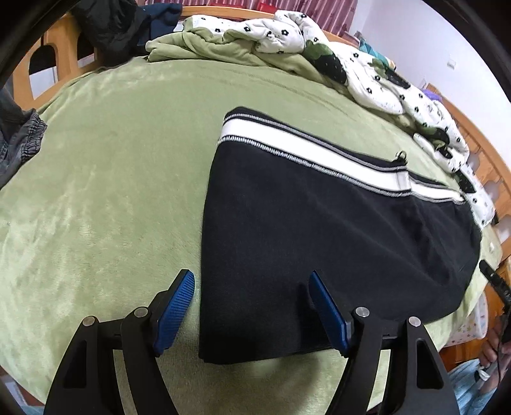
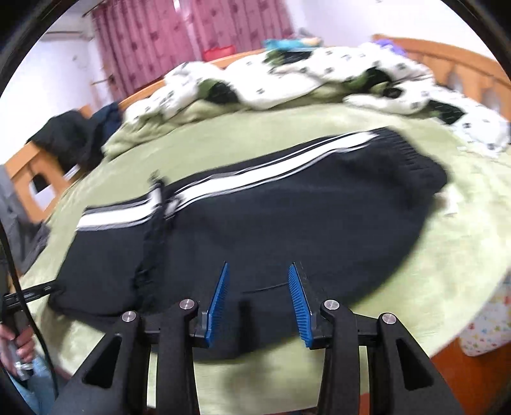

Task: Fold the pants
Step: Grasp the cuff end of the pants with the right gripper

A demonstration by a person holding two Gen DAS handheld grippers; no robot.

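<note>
On the green fleece blanket in the left wrist view, the black pants lie flat, folded, right of centre, white side stripe running along the far edge from the left corner off to the right. Left gripper hovers over the near left corner of the pants, jaws released and wide: left blue pad over bare blanket just beside the pants' left edge, right blue pad over the black fabric, nothing pinched between them. Far side: rumpled white flower-print quilt along the far and right edge, dark clothes heaped on the wooden bed frame at far left, a grey garment at the left edge. The other gripper's black finger tip shows at the right edge near the pants, too little visible to read. Right wrist view, motion-blurred: same pants spread across the middle of the blanket, stripe on the far side, elastic waistband at far right, a fold seam crossing left of centre. Right gripper sits above the near edge of the pants, jaws partly apart, both blue pads clear of the cloth, gripping nothing. Quilt bunched along the far side, pink curtain behind. A person's hand holds the other gripper's handle at the near left edge.
</note>
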